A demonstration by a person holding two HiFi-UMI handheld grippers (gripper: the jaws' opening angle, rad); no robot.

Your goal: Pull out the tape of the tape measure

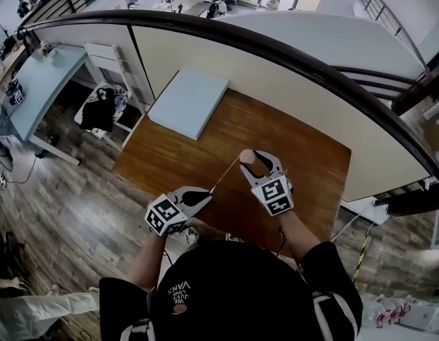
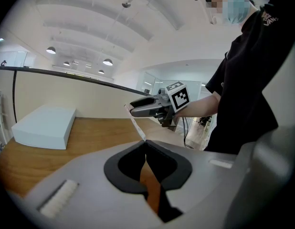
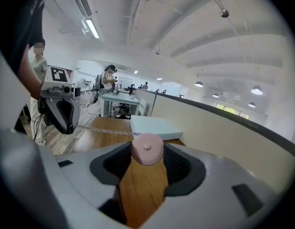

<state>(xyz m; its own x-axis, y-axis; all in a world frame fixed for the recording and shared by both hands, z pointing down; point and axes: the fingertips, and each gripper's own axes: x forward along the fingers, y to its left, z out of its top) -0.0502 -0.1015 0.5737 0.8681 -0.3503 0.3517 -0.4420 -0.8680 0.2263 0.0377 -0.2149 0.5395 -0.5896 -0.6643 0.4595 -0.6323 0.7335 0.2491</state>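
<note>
A small round pink tape measure point(image 1: 246, 158) sits between the jaws of my right gripper point(image 1: 255, 160), which is shut on it above the wooden table point(image 1: 312, 169). In the right gripper view the pink case point(image 3: 147, 150) is pinched between the two pads. A thin pale tape point(image 1: 224, 174) runs taut from the case down-left to my left gripper point(image 1: 205, 195), whose jaws are shut on its end. In the left gripper view the tape point(image 2: 134, 123) leaves the closed tips and leads to the right gripper point(image 2: 146, 108). The left gripper point(image 3: 61, 109) shows at the left of the right gripper view.
A flat white box point(image 1: 189, 101) lies on the table's far left corner. A curved dark railing point(image 1: 290, 45) and a cream wall run behind the table. A light desk point(image 1: 42, 84) and a chair with dark clothing point(image 1: 102, 109) stand to the left.
</note>
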